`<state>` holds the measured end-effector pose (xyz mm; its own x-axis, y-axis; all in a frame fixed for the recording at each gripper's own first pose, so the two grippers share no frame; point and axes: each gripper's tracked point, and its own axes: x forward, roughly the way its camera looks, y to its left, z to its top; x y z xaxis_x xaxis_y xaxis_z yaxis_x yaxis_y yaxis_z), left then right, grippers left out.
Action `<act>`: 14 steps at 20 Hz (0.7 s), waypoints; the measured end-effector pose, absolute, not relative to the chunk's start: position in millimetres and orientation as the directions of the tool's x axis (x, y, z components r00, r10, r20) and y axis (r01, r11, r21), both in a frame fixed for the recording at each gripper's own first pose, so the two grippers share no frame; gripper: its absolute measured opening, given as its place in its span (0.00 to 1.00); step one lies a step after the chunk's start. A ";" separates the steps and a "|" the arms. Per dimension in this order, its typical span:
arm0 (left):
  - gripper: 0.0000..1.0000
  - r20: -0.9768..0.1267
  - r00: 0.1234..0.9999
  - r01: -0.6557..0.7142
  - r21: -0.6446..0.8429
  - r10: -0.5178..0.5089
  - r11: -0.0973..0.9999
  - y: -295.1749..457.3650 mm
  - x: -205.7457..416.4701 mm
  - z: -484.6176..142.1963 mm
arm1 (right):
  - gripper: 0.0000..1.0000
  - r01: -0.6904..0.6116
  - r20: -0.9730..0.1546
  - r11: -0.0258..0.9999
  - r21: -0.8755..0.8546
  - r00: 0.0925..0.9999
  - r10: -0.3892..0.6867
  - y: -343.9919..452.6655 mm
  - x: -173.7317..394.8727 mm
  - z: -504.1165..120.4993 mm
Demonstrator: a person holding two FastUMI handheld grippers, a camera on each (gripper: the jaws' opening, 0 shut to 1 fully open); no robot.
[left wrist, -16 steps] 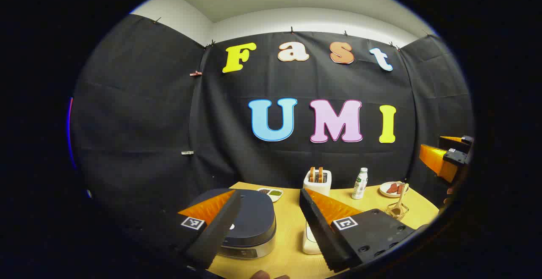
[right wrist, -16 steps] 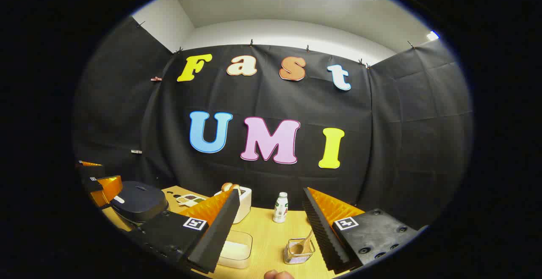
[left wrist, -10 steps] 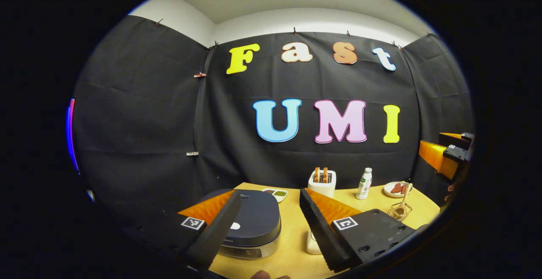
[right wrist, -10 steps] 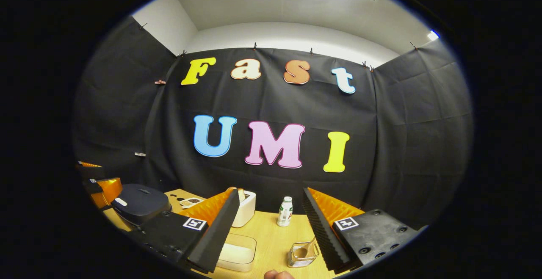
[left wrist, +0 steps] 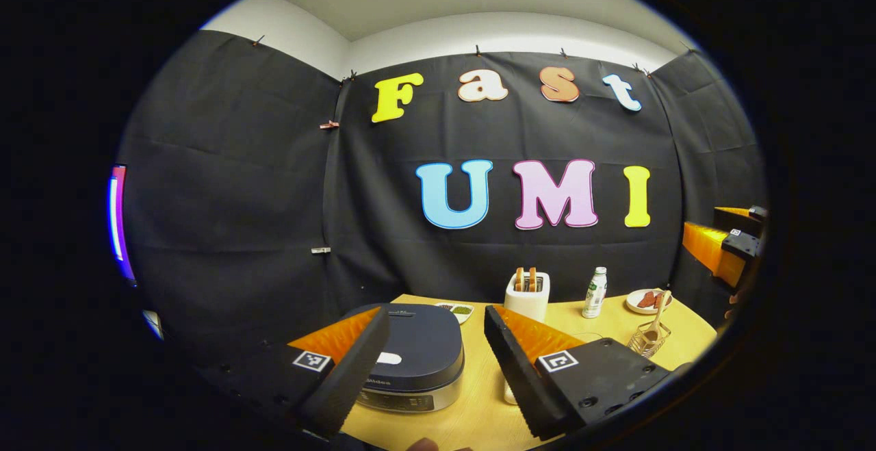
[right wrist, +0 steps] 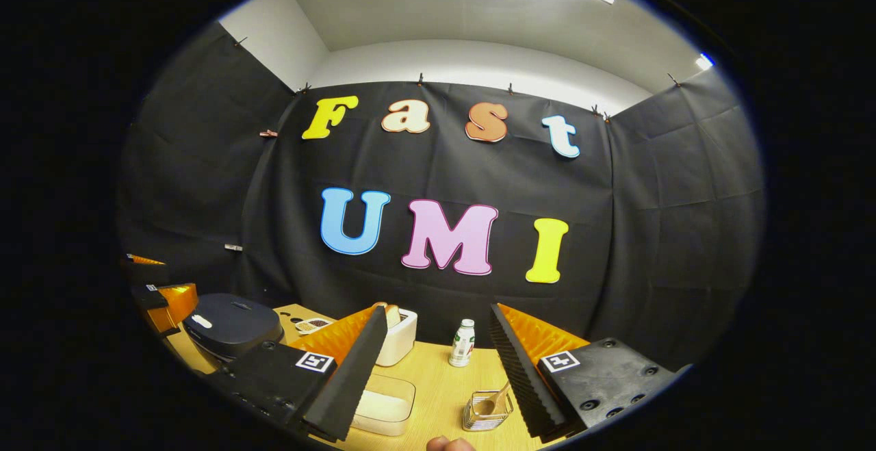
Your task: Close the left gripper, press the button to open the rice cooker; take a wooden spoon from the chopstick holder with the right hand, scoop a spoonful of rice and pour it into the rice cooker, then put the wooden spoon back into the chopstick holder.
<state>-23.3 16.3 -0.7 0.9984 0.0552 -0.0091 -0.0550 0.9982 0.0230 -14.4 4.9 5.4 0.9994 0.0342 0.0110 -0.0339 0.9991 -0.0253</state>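
Left gripper (left wrist: 436, 345) hangs with its jaws wide and nothing between them, above the near left part of the table (left wrist: 479, 403), with the rice cooker (left wrist: 417, 358) just ahead, lid down, near the table's left edge. My right gripper (right wrist: 436, 348) is equally wide and empty over the near right part, where the chopstick holder (right wrist: 487, 411) stands close to the near edge with the wooden spoon (right wrist: 494, 400) leaning in it. Rice container (right wrist: 384, 406) sits just left of the holder; toaster (right wrist: 397, 336) and bottle (right wrist: 463, 343) stand toward the far edge.
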 end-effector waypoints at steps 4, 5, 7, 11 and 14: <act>0.94 0.000 0.999 -0.050 0.036 0.050 0.998 18.4 -27.8 4.4 | 0.94 -0.034 -0.008 0.999 -0.014 0.999 0.034 5.9 -20.6 2.2; 0.94 0.007 0.999 -0.054 0.039 0.054 0.998 21.2 -27.8 6.8 | 0.94 -0.036 -0.009 0.999 -0.011 0.999 0.036 7.5 -20.8 2.2; 0.92 0.006 0.998 -0.060 0.045 0.059 0.997 25.8 -23.9 8.2 | 0.94 -0.042 -0.009 0.999 -0.012 0.999 0.042 11.2 -21.8 2.8; 0.57 -0.019 0.996 -0.085 0.055 0.087 0.995 38.3 -13.9 2.8 | 0.94 -0.048 -0.007 0.999 -0.011 0.999 0.048 14.2 -18.6 2.7; 0.23 -0.040 0.992 -0.120 0.036 0.121 0.992 51.0 -6.9 -4.9 | 0.94 -0.049 -0.001 0.999 -0.016 0.999 0.049 16.3 -15.5 4.3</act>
<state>-6.9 51.0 -4.9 0.9919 0.1210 -0.0395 -0.1195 0.9922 0.0363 -15.5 16.3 4.3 0.9988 0.0493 -0.0012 -0.0493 0.9987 -0.0156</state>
